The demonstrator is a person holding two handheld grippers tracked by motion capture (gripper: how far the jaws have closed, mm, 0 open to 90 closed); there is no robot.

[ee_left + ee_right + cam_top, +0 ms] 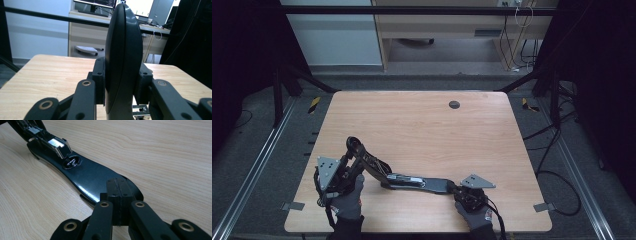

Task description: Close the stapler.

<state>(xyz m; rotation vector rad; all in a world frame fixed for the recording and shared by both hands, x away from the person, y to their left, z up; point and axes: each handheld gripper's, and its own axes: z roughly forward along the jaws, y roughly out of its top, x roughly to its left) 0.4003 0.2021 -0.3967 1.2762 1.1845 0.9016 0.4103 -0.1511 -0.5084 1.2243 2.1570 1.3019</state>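
Note:
A long black stapler (412, 182) lies hinged wide open near the table's front edge. Its flat base (90, 176) carries a round metal anvil (71, 162). The metal staple magazine (56, 145) rises from the base toward the hinge. The rounded black top arm (122, 50) is lifted up and to the left. My left gripper (122, 80) is shut on that arm, one pad on each side; from above this gripper (353, 159) is at the front left. My right gripper (117, 197) is shut, pads together, tips resting on the base's near end; from above it (456, 189) is at the front right.
The wooden table (422, 125) has a dark round grommet (454, 104) near its far edge. Metal rails (257, 155) and cables (557, 180) run along the floor on both sides. A desk with monitors (100, 3) stands beyond the table.

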